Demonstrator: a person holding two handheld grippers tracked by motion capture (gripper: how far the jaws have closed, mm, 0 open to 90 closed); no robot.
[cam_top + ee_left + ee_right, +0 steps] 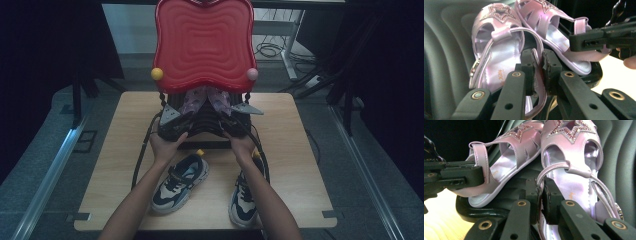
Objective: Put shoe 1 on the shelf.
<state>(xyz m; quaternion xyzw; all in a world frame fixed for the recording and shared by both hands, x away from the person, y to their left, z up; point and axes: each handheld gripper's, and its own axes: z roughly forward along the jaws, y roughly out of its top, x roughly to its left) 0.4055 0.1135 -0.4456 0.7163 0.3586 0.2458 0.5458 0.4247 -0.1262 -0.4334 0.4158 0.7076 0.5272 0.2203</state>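
Two pink sandals with glittery stars lie side by side on a black ribbed stand (204, 127), under a red wavy panel (204, 45). In the left gripper view, my left gripper (538, 56) is shut on the thin heel strap of the left sandal (496, 50). The other sandal (559, 27) lies to its right. In the right gripper view, my right gripper (539, 183) is shut on the heel strap of the right sandal (574, 170), beside its mate (509, 157). From above, both grippers (176, 116) (235, 112) sit at the stand's front, a hand on each.
Two dark and white sneakers (181, 181) (245, 197) lie on the wooden table (295, 150) in front of the stand, under my forearms. Yellow (157, 74) and pink (252, 74) balls tip the red panel's lower corners. Dark floor, cables and table legs surround the table.
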